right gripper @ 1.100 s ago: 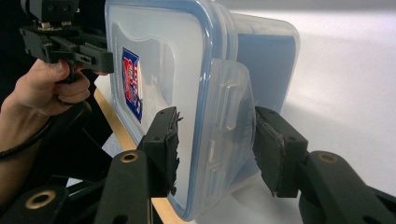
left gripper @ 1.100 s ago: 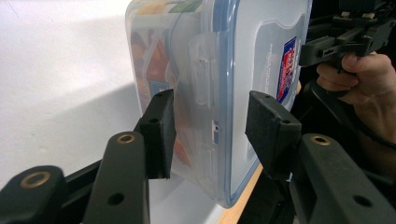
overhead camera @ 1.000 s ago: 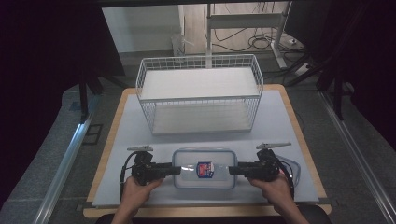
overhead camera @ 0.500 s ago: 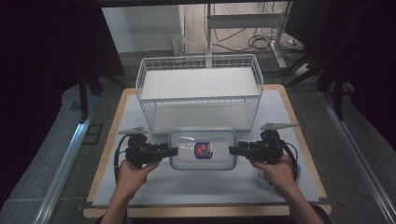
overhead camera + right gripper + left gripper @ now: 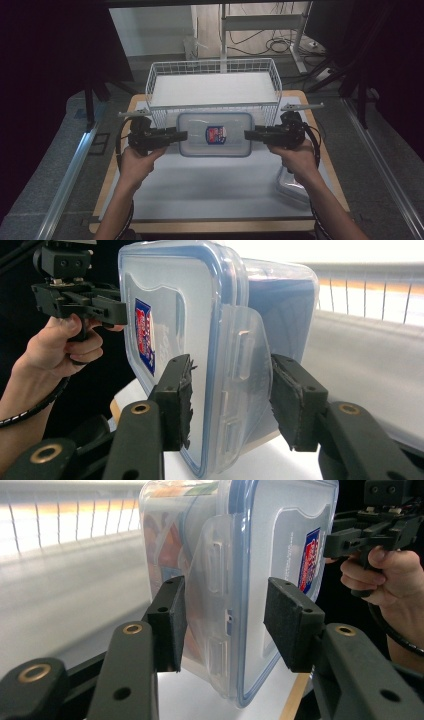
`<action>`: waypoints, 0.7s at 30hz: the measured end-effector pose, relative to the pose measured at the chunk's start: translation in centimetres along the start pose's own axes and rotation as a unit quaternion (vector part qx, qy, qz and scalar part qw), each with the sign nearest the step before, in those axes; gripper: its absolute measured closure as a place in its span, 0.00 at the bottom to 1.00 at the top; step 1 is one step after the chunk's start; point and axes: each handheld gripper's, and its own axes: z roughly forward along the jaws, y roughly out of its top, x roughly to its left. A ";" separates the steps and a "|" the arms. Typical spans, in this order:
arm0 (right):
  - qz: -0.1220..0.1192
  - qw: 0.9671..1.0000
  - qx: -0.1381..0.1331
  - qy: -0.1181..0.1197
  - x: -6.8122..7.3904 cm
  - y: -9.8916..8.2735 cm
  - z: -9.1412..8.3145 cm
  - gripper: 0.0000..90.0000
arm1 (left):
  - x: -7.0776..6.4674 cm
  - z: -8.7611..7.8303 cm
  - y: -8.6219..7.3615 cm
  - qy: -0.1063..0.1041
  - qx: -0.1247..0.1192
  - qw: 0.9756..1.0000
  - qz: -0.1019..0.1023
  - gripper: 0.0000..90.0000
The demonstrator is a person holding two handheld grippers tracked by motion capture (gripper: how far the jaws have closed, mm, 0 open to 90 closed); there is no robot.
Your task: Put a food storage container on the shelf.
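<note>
Both tools, left tool [image 5: 181,135] and right tool [image 5: 250,134], clamp the stiff, slick, likely light lidded container [image 5: 216,134] by its end latches.

Overhead view, two close tong-mounted cameras

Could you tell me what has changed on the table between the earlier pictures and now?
Both grippers, left and right, have lifted the lidded plastic container off the mat and carried it toward the wire basket, gripping its two ends throughout. A second clear container now shows by the right forearm. The basket has not moved.
</note>
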 end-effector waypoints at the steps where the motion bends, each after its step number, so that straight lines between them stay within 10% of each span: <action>1: -0.001 1.000 -0.002 0.000 0.0 0.4 0.0 0.59 | 0.0 -0.1 0.4 0.000 -0.002 1.000 0.001 0.58; 21: -0.013 1.000 -0.022 -0.004 -1.6 8.4 0.3 0.59 | 1.0 -0.1 8.4 0.022 -0.032 0.999 0.005 0.58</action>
